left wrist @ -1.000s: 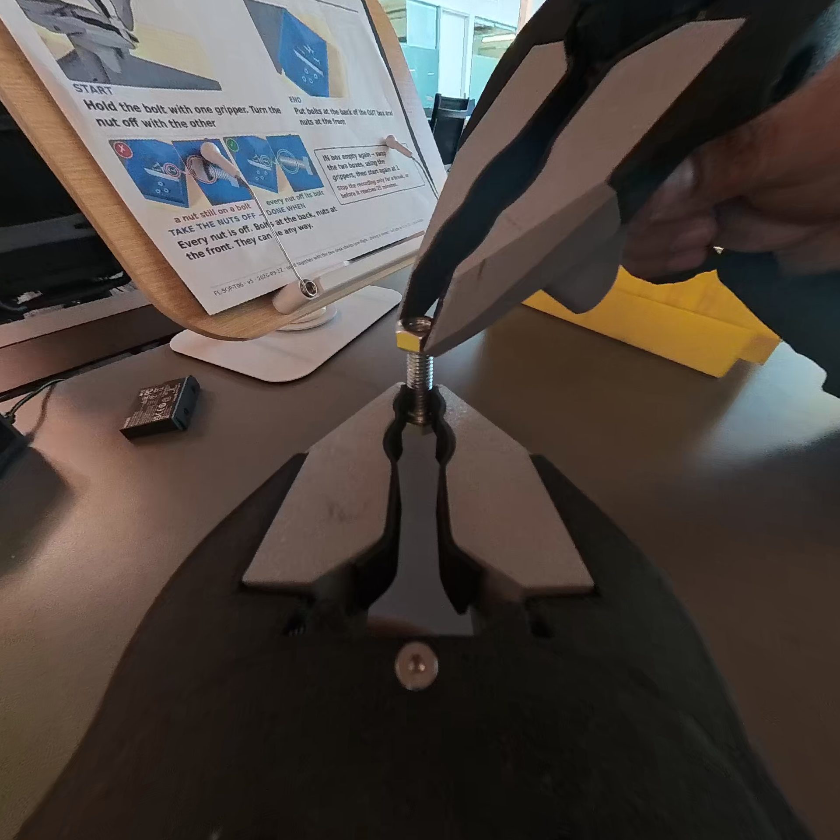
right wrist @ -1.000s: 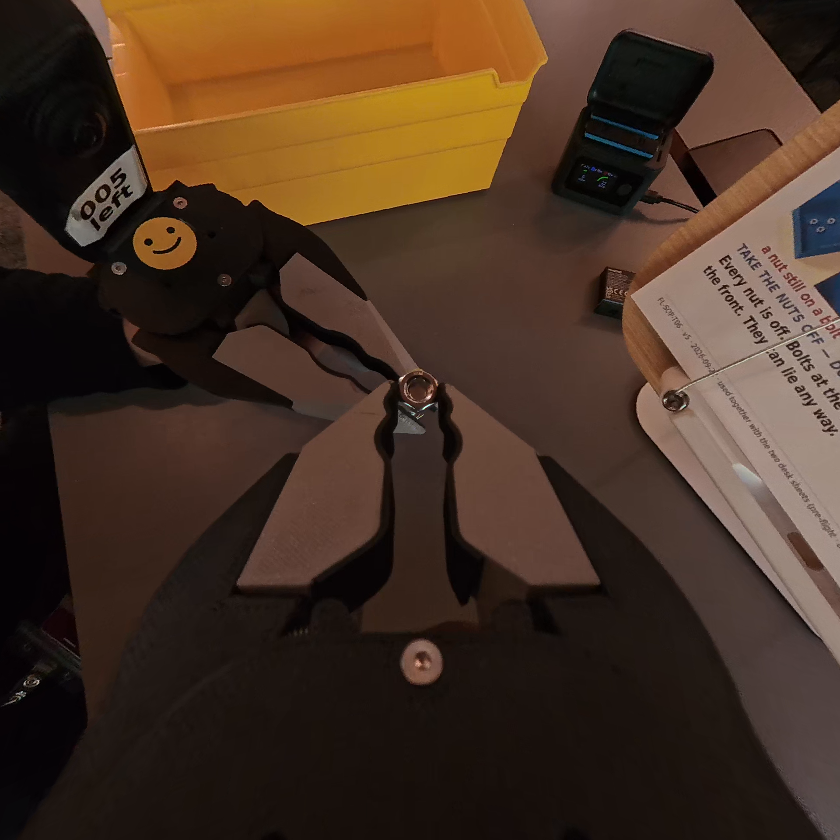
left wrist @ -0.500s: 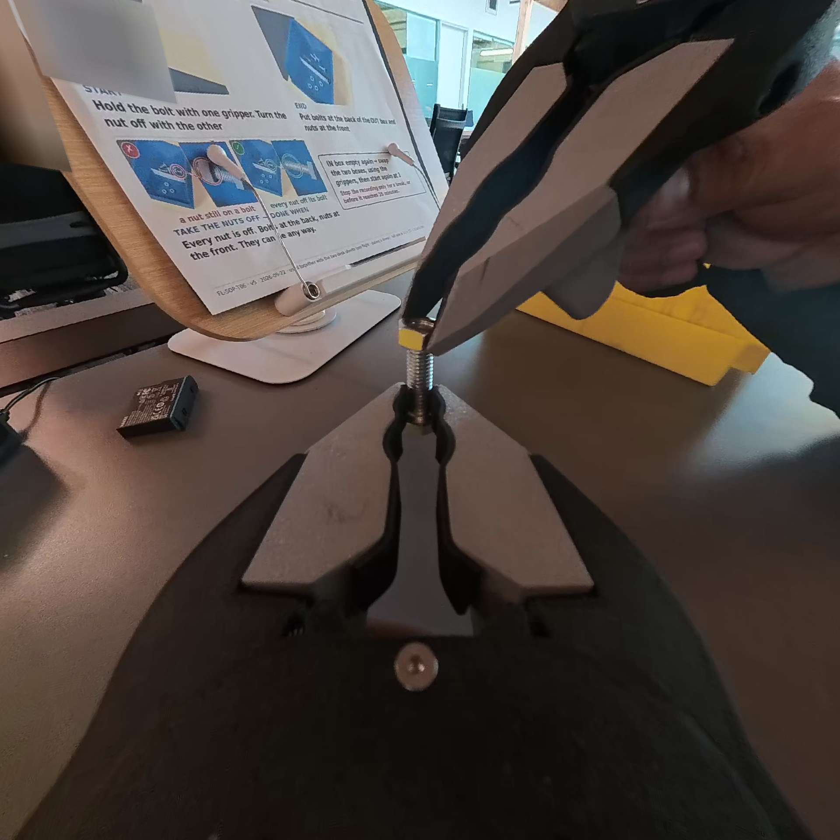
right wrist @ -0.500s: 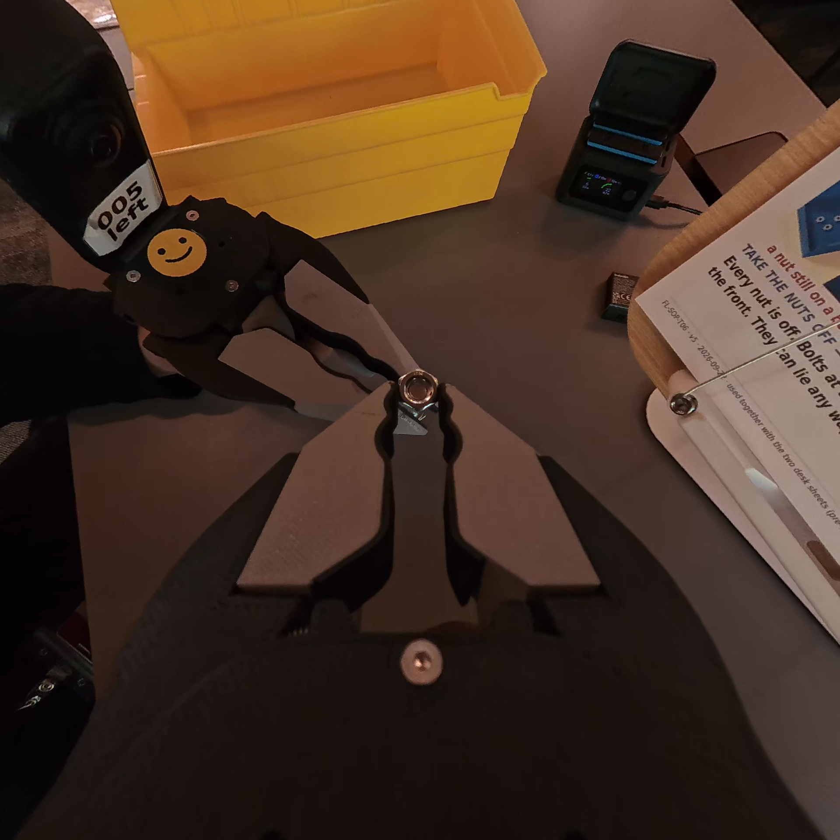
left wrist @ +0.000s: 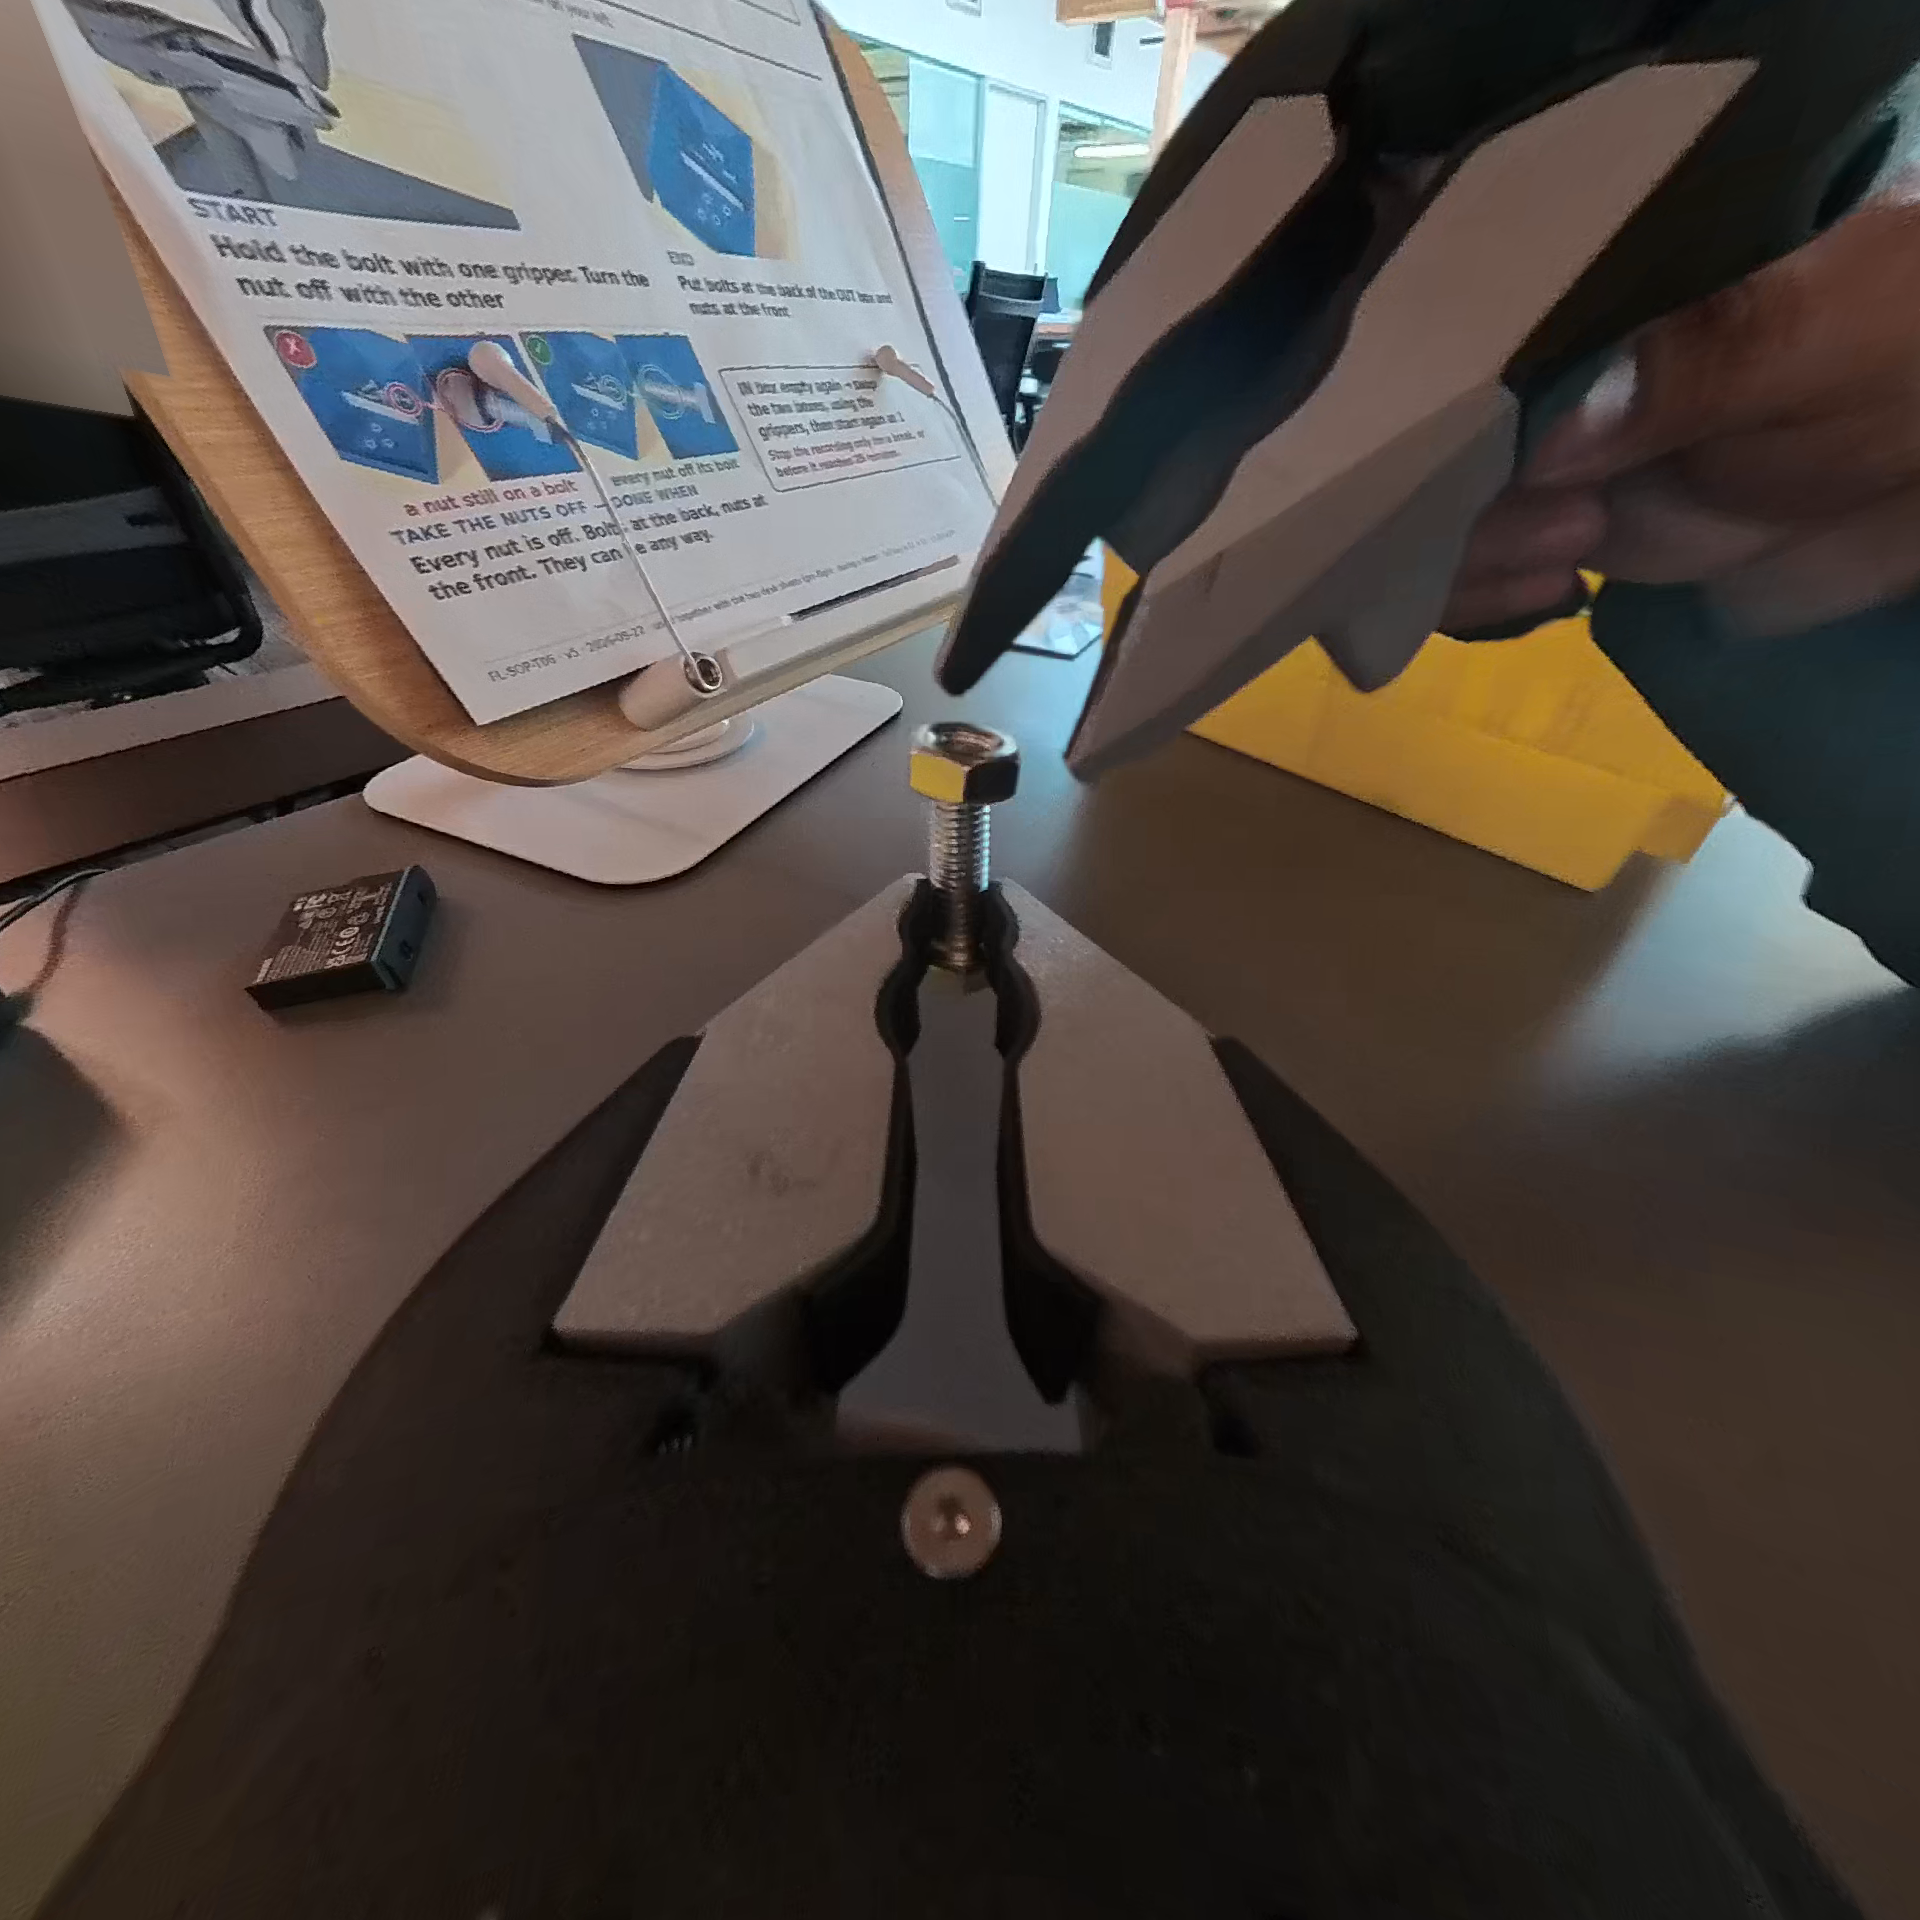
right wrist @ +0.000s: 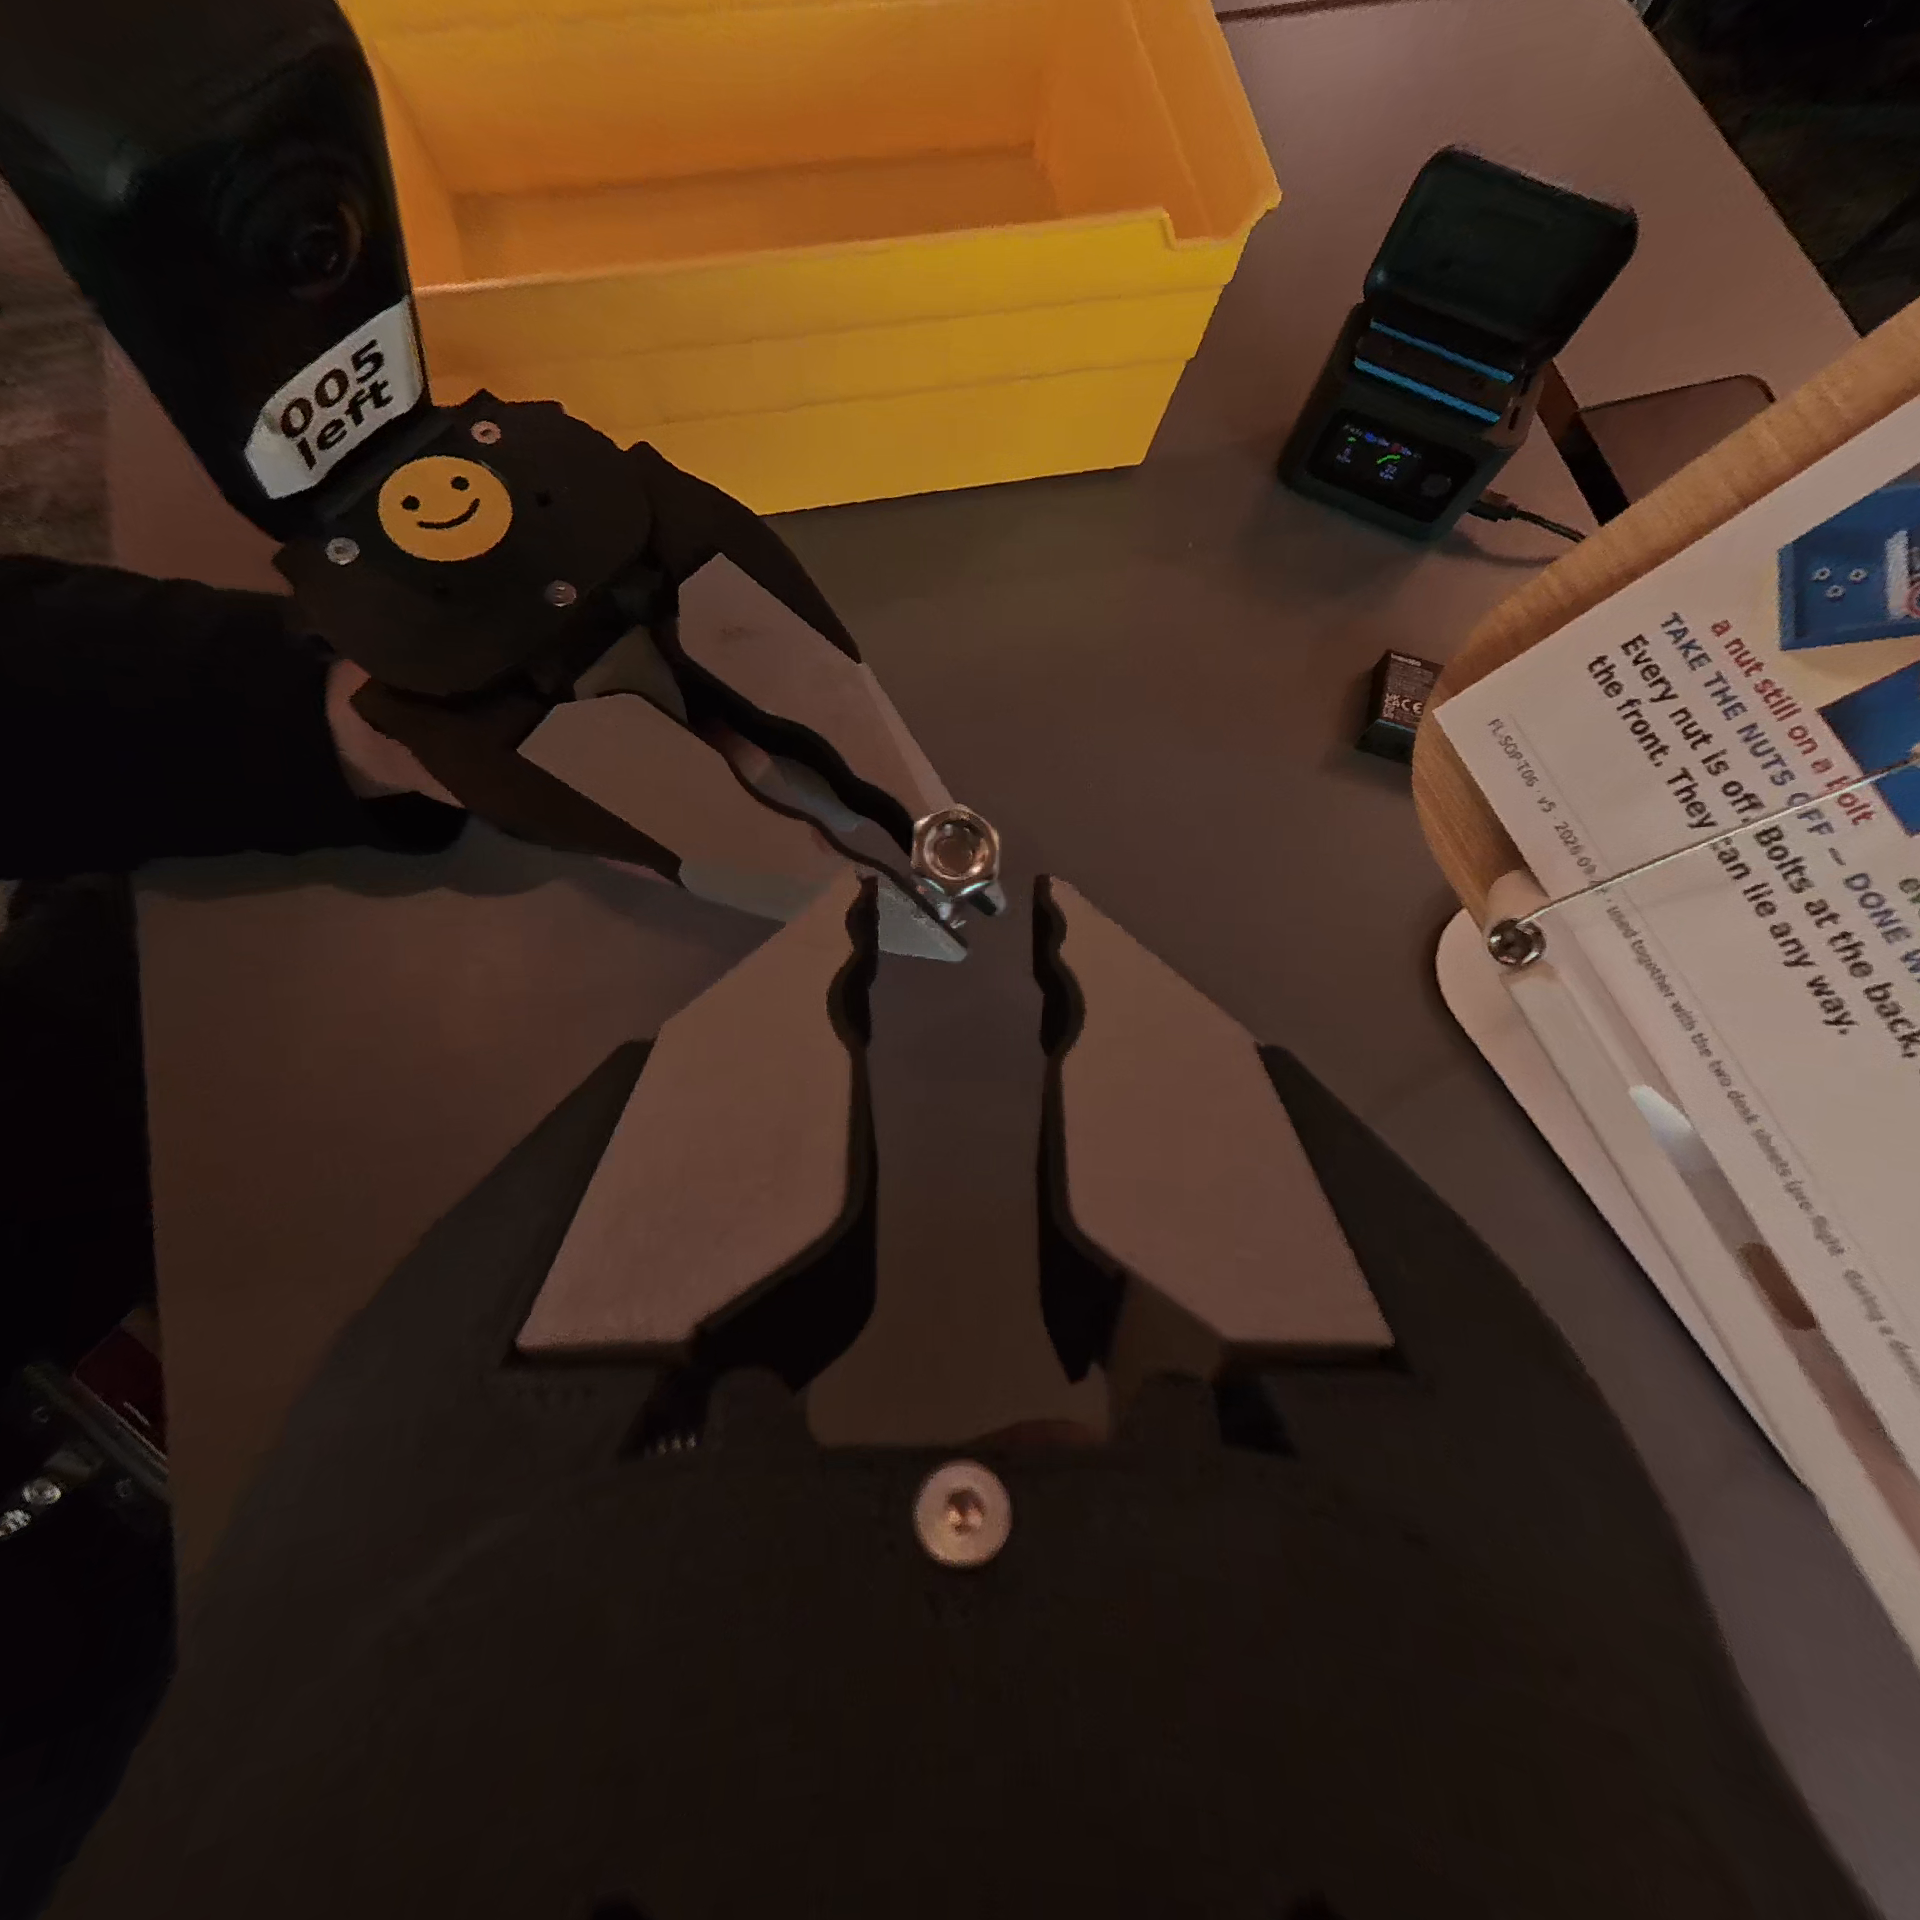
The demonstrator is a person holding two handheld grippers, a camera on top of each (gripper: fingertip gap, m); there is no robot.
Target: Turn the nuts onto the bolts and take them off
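Observation:
My left gripper (left wrist: 958,935) is shut on a steel bolt (left wrist: 960,873) and holds it upright above the dark table. A hex nut (left wrist: 964,758) sits on the bolt's top end. My right gripper (left wrist: 1023,717) hangs just above the nut with its jaws apart and nothing between them. In the right wrist view the right gripper (right wrist: 948,894) is open, and the nut (right wrist: 954,850) lies just beyond its fingertips, clear of both pads. The left gripper (right wrist: 914,883) reaches in there from the left, clamped on the bolt under the nut.
A yellow bin (right wrist: 810,270) stands behind the left gripper. A wooden stand with an instruction sheet (left wrist: 499,343) is at the back. A small black battery (left wrist: 343,940) lies on the table (left wrist: 1455,1039). A black charger box (right wrist: 1455,353) stands near the bin. Both grippers' tips are close together, under 4 cm apart.
My right gripper was shut on the nut; it has opened and lifted off, leaving the nut on the bolt. My left gripper keeps holding the bolt still.

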